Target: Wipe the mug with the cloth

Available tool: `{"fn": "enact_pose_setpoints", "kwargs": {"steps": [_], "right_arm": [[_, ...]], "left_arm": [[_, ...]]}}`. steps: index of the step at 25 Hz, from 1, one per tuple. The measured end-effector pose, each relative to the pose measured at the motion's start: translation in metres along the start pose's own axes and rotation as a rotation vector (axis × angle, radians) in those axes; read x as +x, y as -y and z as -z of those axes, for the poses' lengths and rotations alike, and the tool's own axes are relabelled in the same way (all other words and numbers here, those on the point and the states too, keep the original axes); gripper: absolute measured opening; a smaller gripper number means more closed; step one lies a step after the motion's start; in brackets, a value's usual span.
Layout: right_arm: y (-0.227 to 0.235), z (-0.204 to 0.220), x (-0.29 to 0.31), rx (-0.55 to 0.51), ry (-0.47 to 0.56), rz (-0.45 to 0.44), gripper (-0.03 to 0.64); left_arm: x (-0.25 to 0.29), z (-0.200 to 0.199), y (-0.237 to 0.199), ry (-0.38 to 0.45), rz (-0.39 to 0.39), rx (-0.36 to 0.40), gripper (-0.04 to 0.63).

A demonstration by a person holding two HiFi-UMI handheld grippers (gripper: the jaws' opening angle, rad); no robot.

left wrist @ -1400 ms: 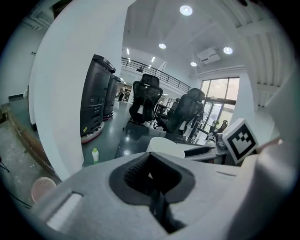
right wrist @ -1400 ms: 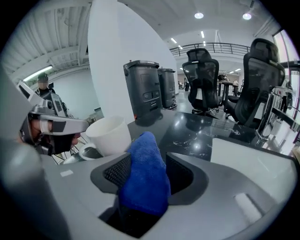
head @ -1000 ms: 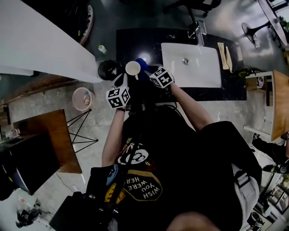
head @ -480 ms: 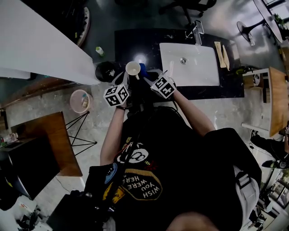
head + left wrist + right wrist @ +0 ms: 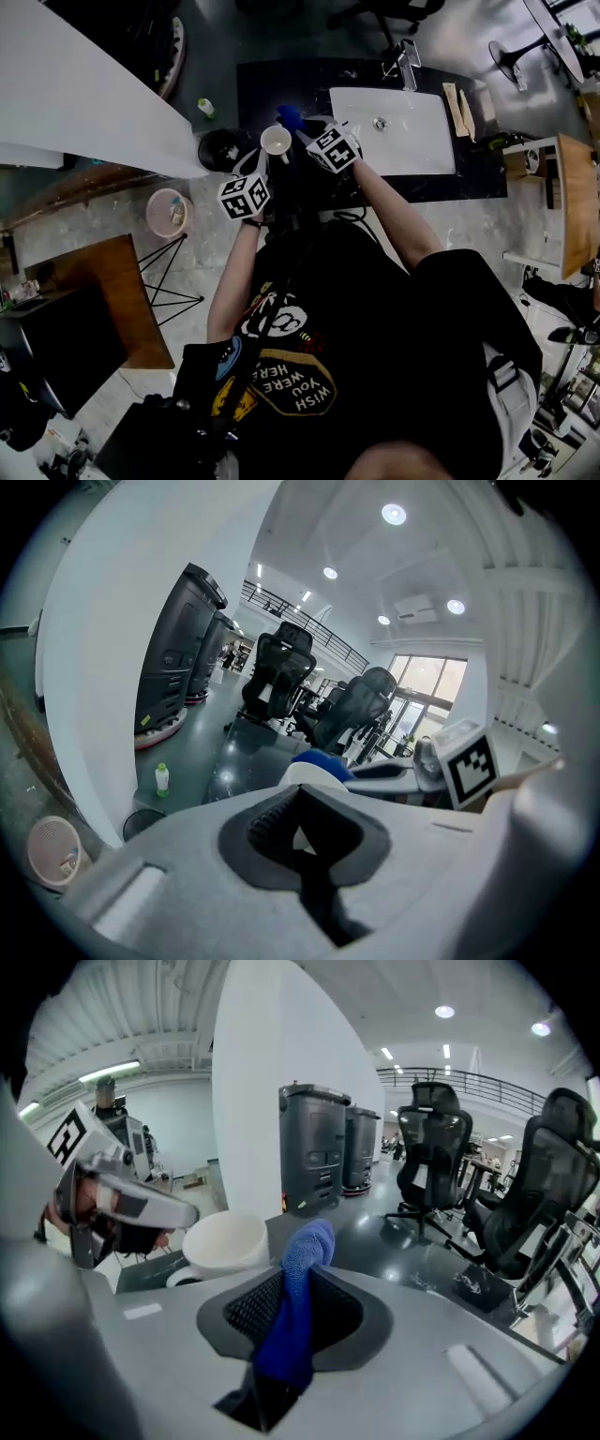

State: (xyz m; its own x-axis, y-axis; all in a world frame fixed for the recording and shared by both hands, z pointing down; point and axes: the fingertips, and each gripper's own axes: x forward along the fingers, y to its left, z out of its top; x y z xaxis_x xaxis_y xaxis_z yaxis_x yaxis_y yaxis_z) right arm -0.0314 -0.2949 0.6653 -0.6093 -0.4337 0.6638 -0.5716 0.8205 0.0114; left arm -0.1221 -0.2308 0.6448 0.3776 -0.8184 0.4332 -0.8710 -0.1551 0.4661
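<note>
While the left gripper [image 5: 261, 167] holds the mug [image 5: 276, 142] up over the dark counter [image 5: 258, 89], left of the sink [image 5: 412, 141], its jaws are closed on the white mug, apparently at the handle side; the mug's mouth faces up. The right gripper [image 5: 286, 1321] has its jaws partly closed, pinching the blue cloth [image 5: 298, 1279]; a tuft sticks out past the tips and the rest hangs below. The tuft sits just beside the rim on the far side; contact can't be confirmed. The step in hand looks like wiping the rim and wall. To do it well: left hand steady, grip firm; right presses the free tuft, not the jaw tips, onto the wall; sweep round the rim; roll the mug to expose unwiped faces; avoid levering against the handle.
</note>
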Motion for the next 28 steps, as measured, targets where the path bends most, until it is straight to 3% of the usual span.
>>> {"fn": "enact_pose_setpoints", "kwargs": {"steps": [7,13,18,24,26,28], "right_arm": [[-0.083,0.036,-0.051,-0.227,-0.018,-0.178,0.086],[0.003,0.02,-0.024,-0.04,-0.049,0.002,0.086],[-0.02,0.005,0.003,-0.139,-0.067,-0.074,0.086],[-0.073,0.022,-0.039,-0.218,-0.037,-0.207,0.087],[-0.062,0.015,-0.048,-0.192,-0.008,-0.184,0.087],[-0.031,0.003,-0.045,-0.116,0.021,-0.078,0.087]], "left_arm": [[-0.001,-0.003,-0.001,0.008,-0.002,-0.021,0.003],[-0.002,-0.005,-0.001,0.009,-0.013,-0.012,0.003],[0.002,-0.005,-0.002,0.01,-0.015,-0.028,0.003],[-0.002,-0.008,-0.012,0.017,-0.037,-0.04,0.003],[0.0,-0.009,-0.007,0.018,-0.037,-0.033,0.003],[0.003,-0.009,-0.003,0.017,-0.031,-0.03,0.003]]}}
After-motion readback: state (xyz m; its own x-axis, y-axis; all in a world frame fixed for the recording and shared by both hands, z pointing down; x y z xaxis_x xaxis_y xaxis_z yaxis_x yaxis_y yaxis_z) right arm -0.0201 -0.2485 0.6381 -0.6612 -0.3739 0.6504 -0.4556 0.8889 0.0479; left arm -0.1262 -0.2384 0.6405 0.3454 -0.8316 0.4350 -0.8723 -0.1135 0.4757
